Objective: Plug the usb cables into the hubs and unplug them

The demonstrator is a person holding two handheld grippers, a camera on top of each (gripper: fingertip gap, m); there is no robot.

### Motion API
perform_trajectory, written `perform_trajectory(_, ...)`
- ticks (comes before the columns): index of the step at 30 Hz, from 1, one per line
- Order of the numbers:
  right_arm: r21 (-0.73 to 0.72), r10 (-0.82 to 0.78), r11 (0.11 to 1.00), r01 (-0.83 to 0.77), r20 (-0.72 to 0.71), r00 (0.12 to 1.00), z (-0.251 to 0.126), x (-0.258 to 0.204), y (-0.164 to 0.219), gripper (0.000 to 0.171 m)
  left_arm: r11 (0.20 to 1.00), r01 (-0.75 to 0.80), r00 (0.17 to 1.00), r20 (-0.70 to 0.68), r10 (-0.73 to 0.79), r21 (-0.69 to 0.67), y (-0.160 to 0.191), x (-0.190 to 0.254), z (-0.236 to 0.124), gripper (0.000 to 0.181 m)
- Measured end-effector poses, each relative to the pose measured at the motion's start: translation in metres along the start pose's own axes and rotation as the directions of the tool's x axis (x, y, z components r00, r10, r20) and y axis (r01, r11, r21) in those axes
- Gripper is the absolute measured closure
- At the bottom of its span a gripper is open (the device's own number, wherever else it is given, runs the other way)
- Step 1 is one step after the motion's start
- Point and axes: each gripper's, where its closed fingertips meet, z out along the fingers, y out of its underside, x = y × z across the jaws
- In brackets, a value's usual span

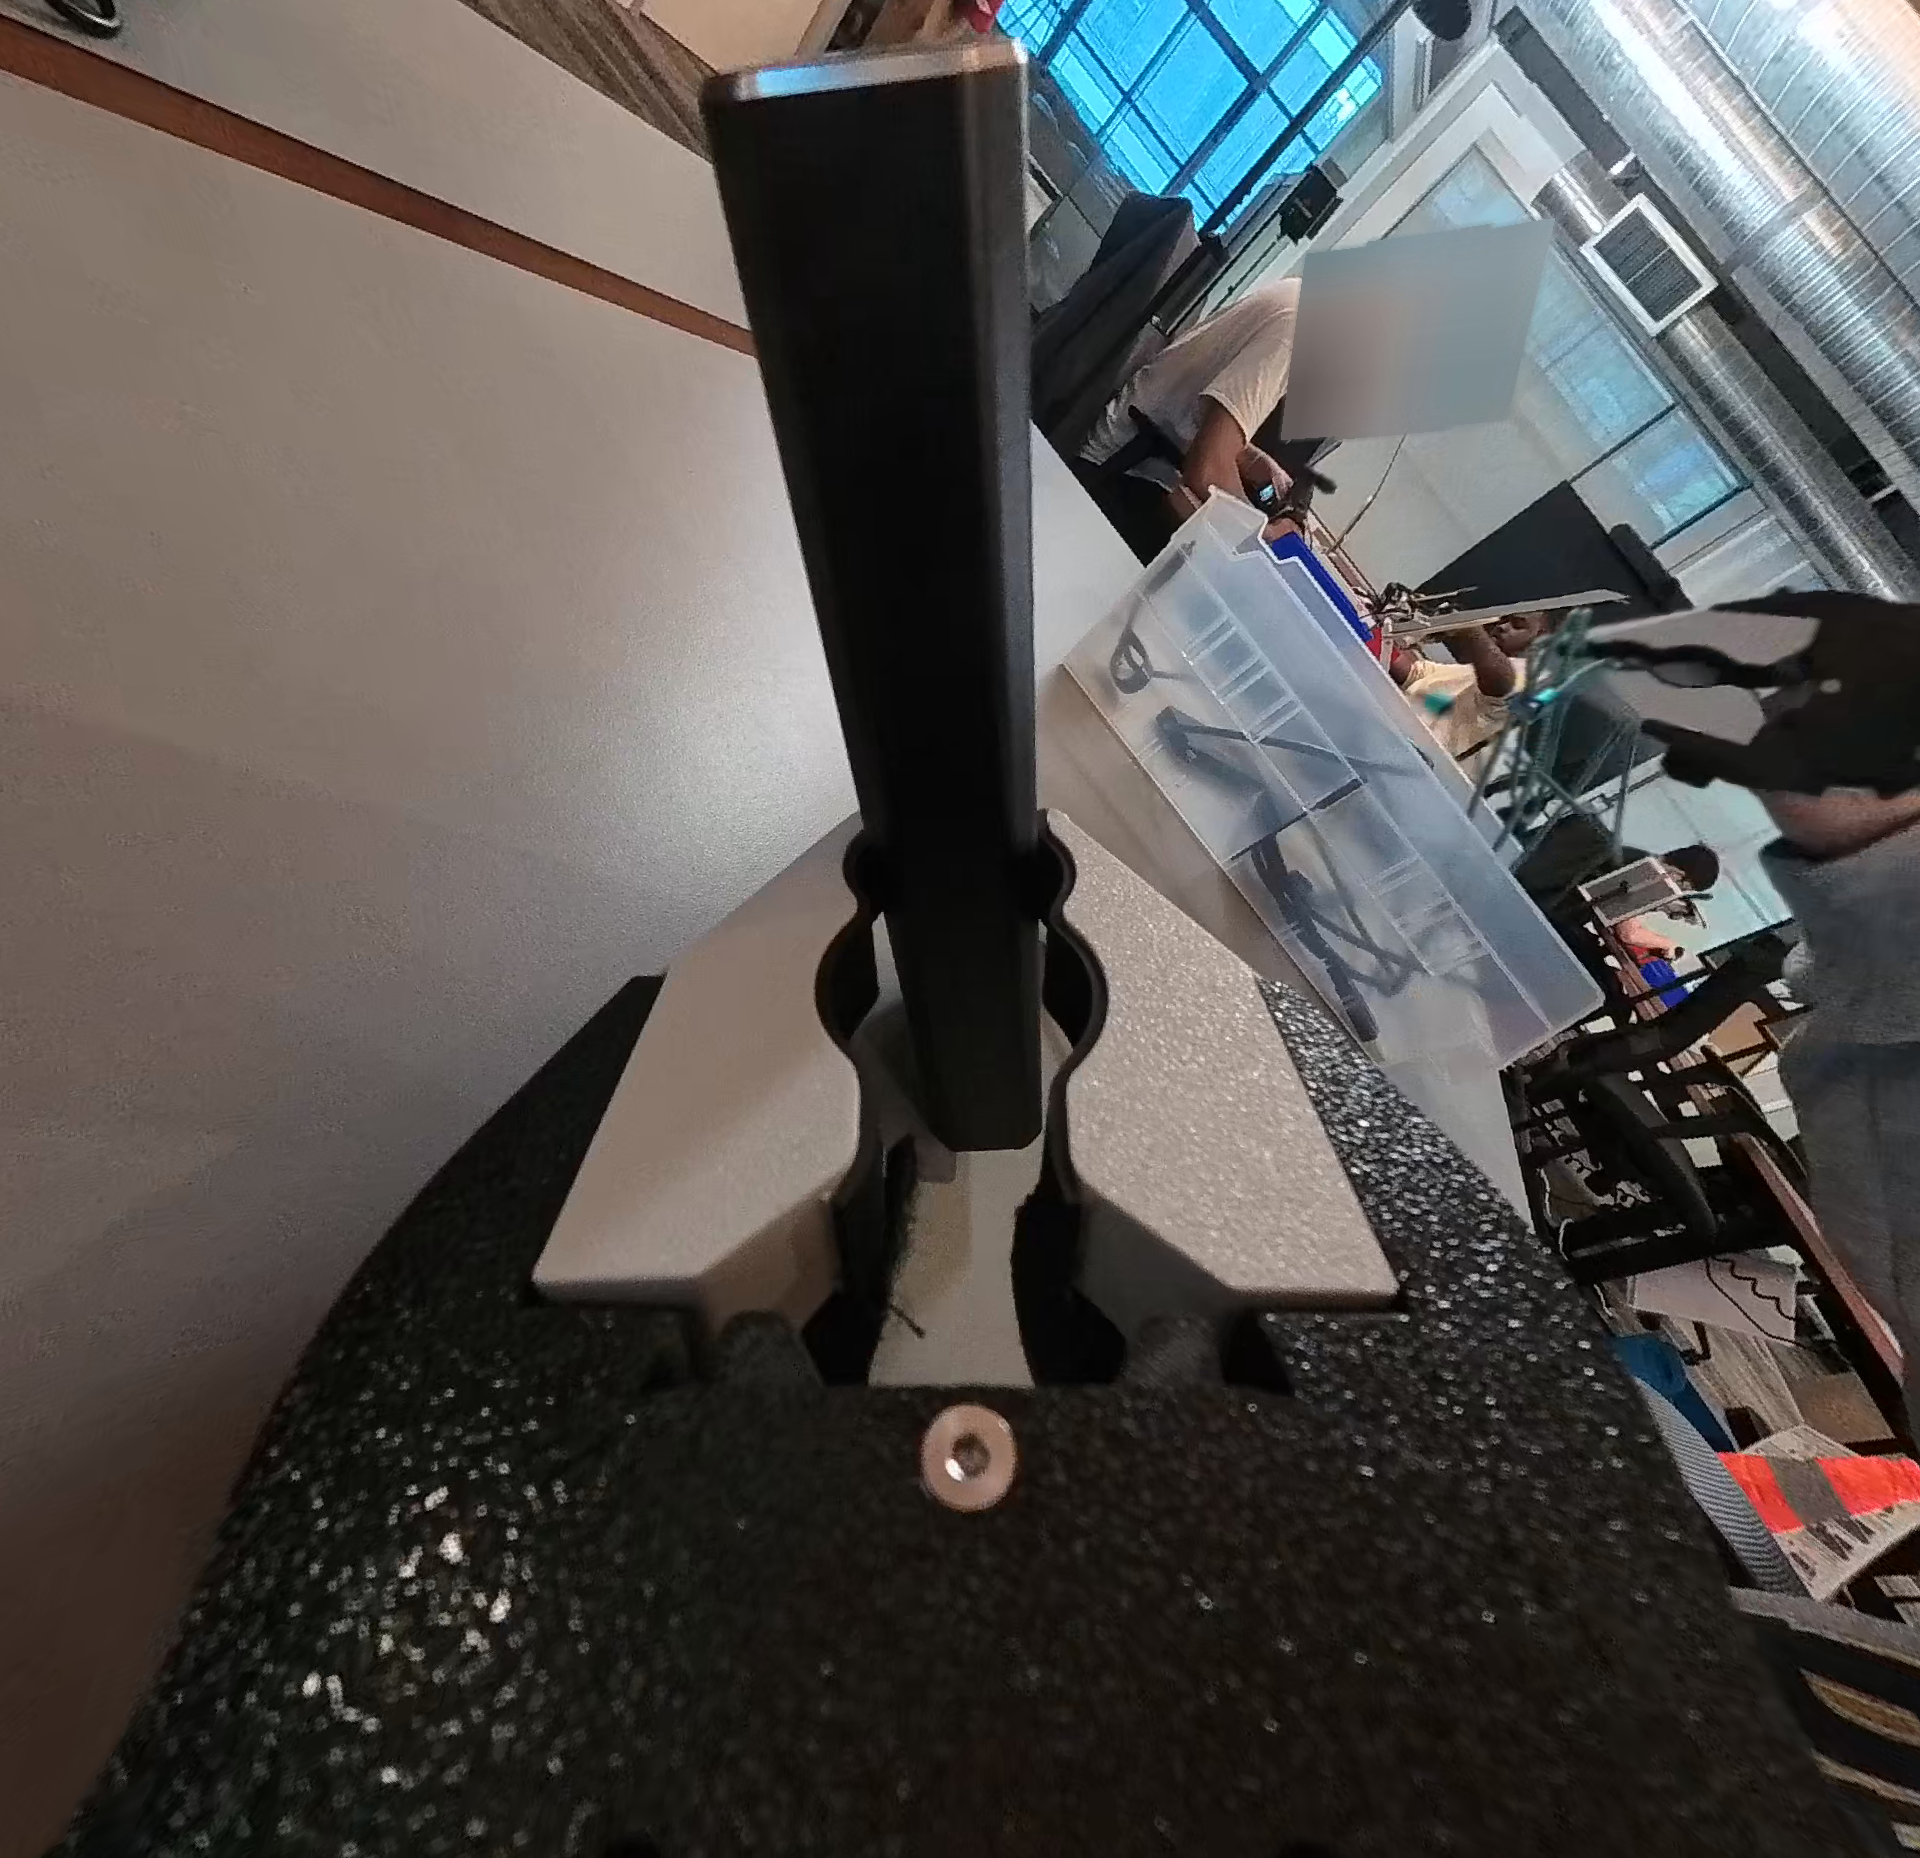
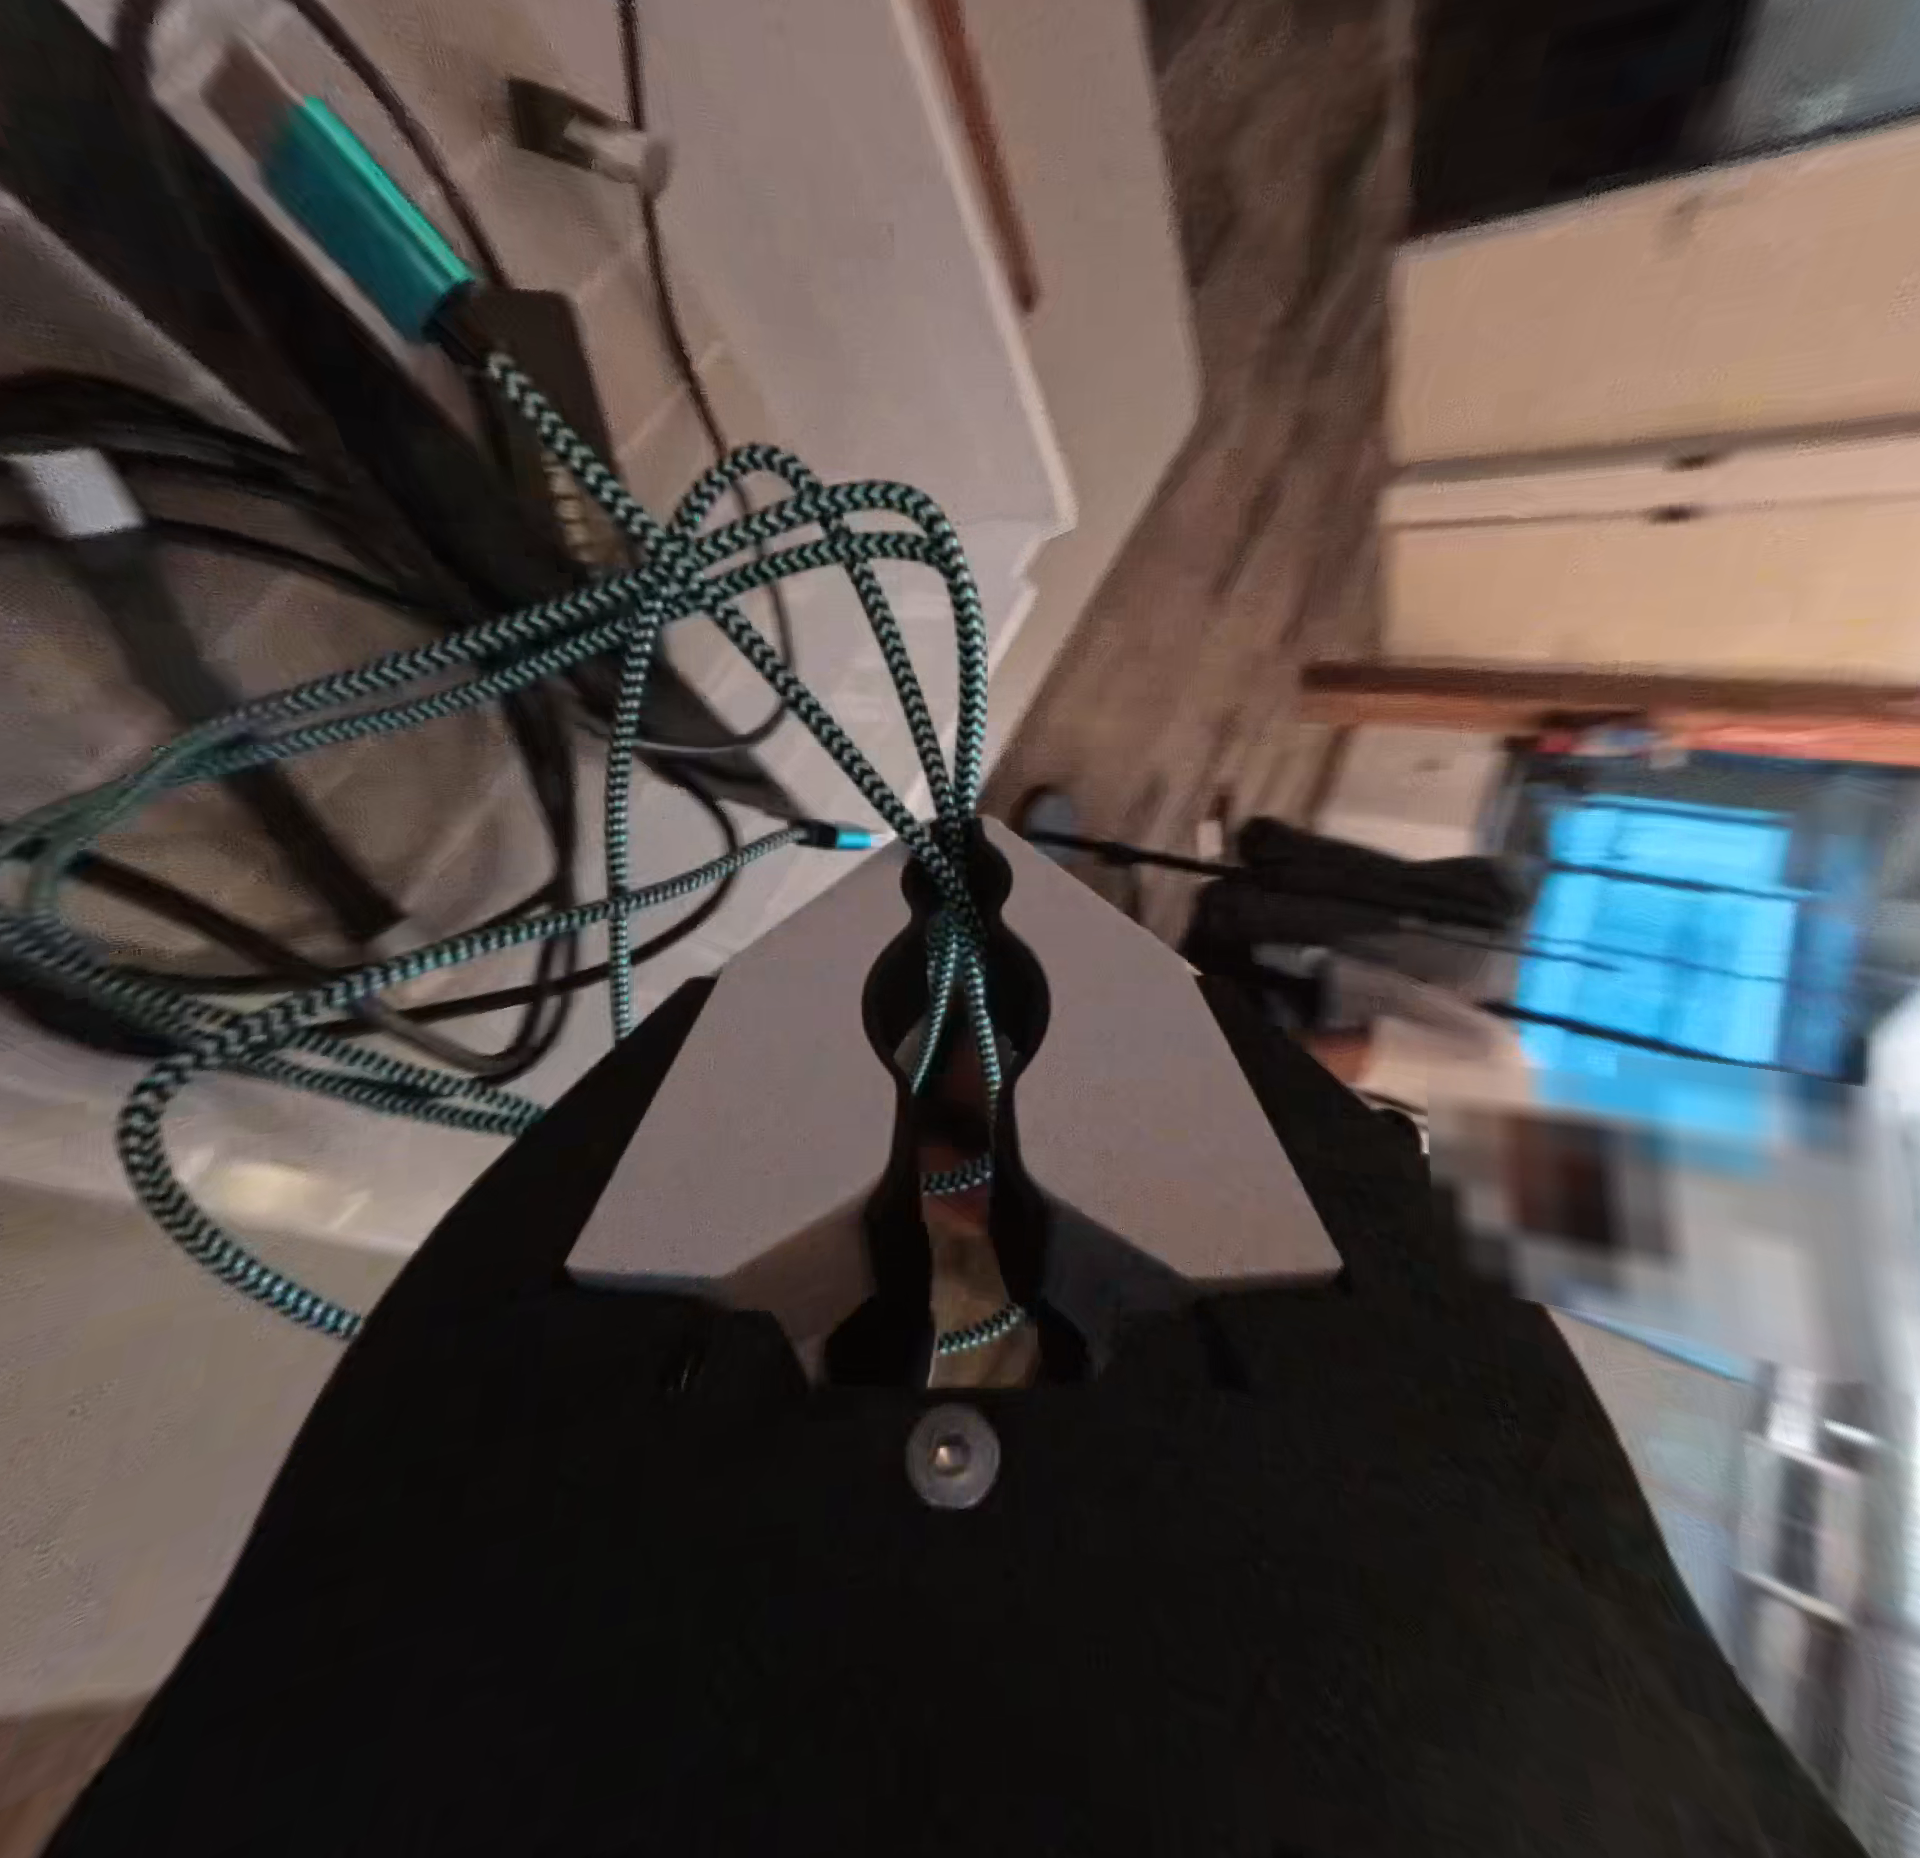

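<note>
My left gripper is shut on a long black USB hub, and both pads press its sides. The hub stands out straight ahead above the white table. My right gripper is shut on several strands of a teal-and-black braided USB cable that cross between its fingertips. The cable loops off to the left. Its large teal plug lies at the upper left, and a small teal connector hangs just left of the fingertips. The right gripper also shows at the right edge of the left wrist view.
A clear plastic organiser box with black cables inside lies on the table to the right of the hub. More black cables and dark gear lie at the left in the right wrist view. People sit at tables behind. My right fingertips sit around 45 centimetres from my left ones.
</note>
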Motion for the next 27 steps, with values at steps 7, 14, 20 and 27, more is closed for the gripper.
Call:
perform_trajectory(7,0.131,-0.275,0.924,0.359,-0.424,0.863,-0.010,-0.037,-0.036,0.171,1.000,-0.002,1.000,-0.001,0.002,-0.001,0.000,0.000,0.000,0.155)
perform_trajectory(14,0.192,-0.048,0.981,0.034,0.069,0.996,0.016,-0.082,-0.015,0.169,1.000,-0.003,1.000,-0.002,0.003,-0.003,0.000,0.001,0.000,0.155)
perform_trajectory(20,0.053,-0.081,0.996,0.066,0.339,0.937,0.041,-0.111,-0.005,0.171,1.000,-0.002,1.000,-0.005,0.002,-0.005,0.001,0.001,0.000,0.156)
perform_trajectory(27,-0.009,-0.049,0.998,0.064,0.550,0.834,0.057,-0.146,-0.002,0.170,1.000,-0.002,1.000,-0.005,0.002,-0.006,0.001,0.001,0.000,0.155)
